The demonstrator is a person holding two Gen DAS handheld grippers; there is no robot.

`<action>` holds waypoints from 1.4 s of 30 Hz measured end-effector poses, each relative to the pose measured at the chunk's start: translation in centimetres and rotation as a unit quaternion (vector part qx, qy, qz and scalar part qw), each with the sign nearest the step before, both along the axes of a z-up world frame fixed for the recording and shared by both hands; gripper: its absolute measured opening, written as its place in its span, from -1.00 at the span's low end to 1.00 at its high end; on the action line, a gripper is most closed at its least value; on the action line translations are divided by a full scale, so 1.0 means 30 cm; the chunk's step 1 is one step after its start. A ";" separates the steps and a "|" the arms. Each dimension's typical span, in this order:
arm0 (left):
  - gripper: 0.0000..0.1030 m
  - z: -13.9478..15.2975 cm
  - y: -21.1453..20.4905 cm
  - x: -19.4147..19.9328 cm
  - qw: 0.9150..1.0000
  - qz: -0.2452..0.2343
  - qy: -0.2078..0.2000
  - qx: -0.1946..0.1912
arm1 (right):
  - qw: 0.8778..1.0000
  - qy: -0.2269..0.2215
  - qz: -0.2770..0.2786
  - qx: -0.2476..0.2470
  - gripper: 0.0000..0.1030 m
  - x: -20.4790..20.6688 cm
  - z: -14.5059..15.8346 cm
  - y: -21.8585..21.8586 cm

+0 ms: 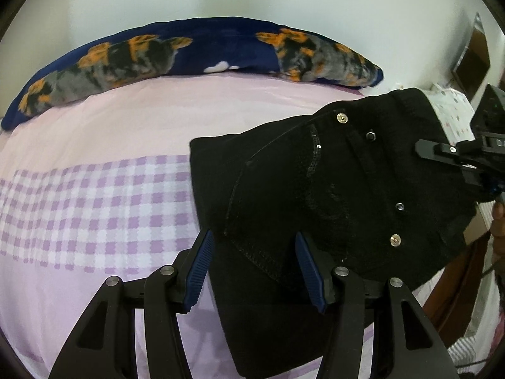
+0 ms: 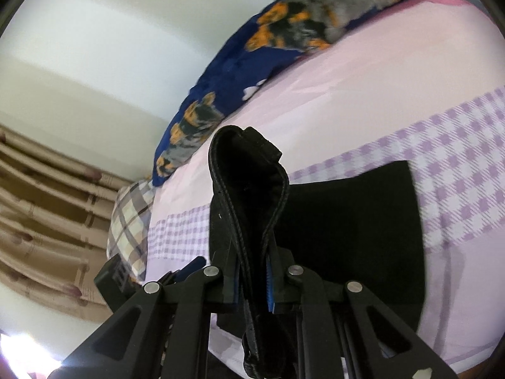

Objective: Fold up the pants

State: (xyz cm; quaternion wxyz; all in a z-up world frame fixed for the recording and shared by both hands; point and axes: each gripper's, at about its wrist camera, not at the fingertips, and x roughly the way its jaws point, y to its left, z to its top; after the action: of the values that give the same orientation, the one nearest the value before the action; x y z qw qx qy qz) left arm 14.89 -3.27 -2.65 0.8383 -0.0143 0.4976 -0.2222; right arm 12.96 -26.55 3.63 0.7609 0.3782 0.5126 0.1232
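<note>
Black pants [image 1: 331, 189] with metal studs lie partly on the pink and lilac checked bed sheet [image 1: 94, 208]. Their waist end is raised off the bed at the right. My right gripper [image 1: 421, 148] comes in from the right edge and is shut on that waist end. In the right wrist view the thick stitched waistband [image 2: 249, 189] stands up in a loop out of my right gripper [image 2: 252, 252], pinched between the blue pads. The rest of the pants [image 2: 353, 221] lies flat behind. My left gripper [image 1: 252, 235] hovers open over the near edge of the pants, and both ribbed pads show bare.
A navy blanket roll with orange and grey dog prints [image 1: 189, 53] runs along the far side of the bed by the white wall. A plaid pillow [image 2: 129, 221] and beige curtains [image 2: 41, 214] are at the left. A wooden bed edge [image 1: 454, 284] and a person's hand [image 1: 498, 218] are at the right.
</note>
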 end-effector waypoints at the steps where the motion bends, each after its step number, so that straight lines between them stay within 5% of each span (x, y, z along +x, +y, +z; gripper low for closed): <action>1: 0.07 -0.002 -0.014 -0.004 1.000 -0.005 0.000 0.002 | 1.000 0.002 -0.005 -0.001 -0.77 -0.004 -0.009 -0.015; 17: 0.11 -0.087 -0.167 -0.071 0.995 -0.090 0.019 0.046 | 0.995 0.054 -0.088 -0.005 -0.67 -0.087 -0.244 -0.228; 19: 0.11 -0.093 -0.166 -0.068 0.995 -0.091 0.024 0.045 | 0.994 0.060 -0.095 -0.011 -0.46 -0.096 -0.245 -0.229; 25: 0.11 -0.094 -0.154 -0.059 0.995 -0.091 0.032 0.036 | 0.991 0.041 -0.119 -0.038 -0.30 -0.182 -0.153 -0.255; 34: 0.12 -0.090 -0.138 -0.090 0.995 -0.088 0.037 0.027 | 0.988 0.062 -0.143 0.005 -0.29 -0.366 -0.128 -0.262; 42: 0.12 -0.091 -0.134 -0.101 0.995 -0.088 0.038 0.026 | 0.988 0.069 -0.140 0.008 -0.39 -0.328 -0.188 -0.209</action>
State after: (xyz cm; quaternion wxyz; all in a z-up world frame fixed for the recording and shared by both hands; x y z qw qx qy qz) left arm 11.85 -7.28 -5.37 0.7958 0.0432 0.5344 -0.2813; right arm 3.13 -32.83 -2.00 0.7302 0.4601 0.5050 -0.0074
